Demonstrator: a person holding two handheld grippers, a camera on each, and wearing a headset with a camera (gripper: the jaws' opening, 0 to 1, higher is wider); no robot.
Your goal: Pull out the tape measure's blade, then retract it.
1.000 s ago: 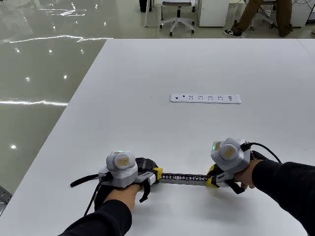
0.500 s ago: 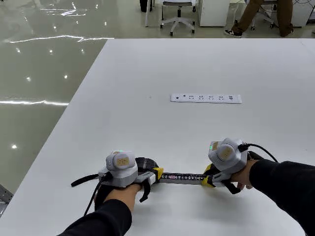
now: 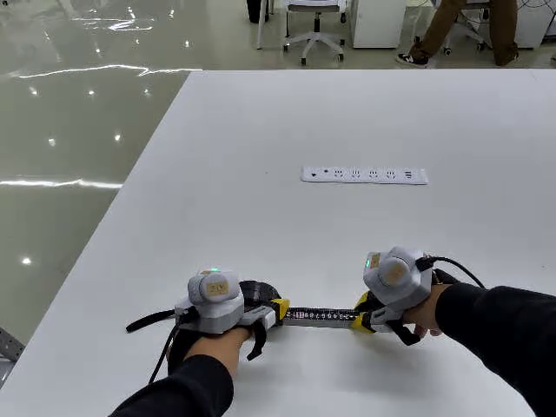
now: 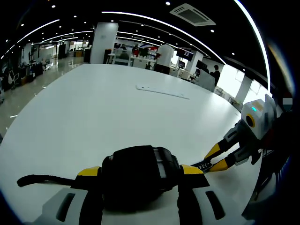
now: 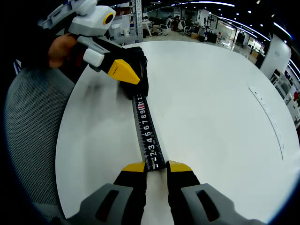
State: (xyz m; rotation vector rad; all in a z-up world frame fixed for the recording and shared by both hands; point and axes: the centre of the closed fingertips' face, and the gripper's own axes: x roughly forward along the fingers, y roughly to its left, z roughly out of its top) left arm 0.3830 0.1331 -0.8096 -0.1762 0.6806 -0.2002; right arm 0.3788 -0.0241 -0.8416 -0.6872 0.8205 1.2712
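I have the left hand-held gripper (image 4: 141, 171) clamped across the tape measure (image 4: 138, 161), its two yellow-tipped jaws pressed against either side of the black case, which sits on the white worktop (image 3: 347, 113) close to its near edge. The case's wrist strap (image 4: 44, 180) trails off to the left. My right hand-held gripper (image 5: 157, 167) has its jaws drawn almost together on the free end of the blade (image 5: 146, 131), and the hook end sits right in the narrow gap between the tips. The blade runs straight and flat along the worktop from that pinch to the mouth of the case, printed side up, with only a short stretch showing. The two hand-held grippers are near each other, and a power strip (image 3: 364, 175) lies well apart, further back.

From this alone I cannot say for certain whether I am in the pull or the return. With so little blade out and both grips firm, I judge it to be one end of the stroke: either just started or nearly wound back in. If I am pulling, the next move calls for drawing the right hand-held gripper steadily away, in line with the blade, while the left pins the case so it does not slide or twist. If I am retracting, I should guide the end in slowly under tension rather than release it, so the hook does not snap into the case
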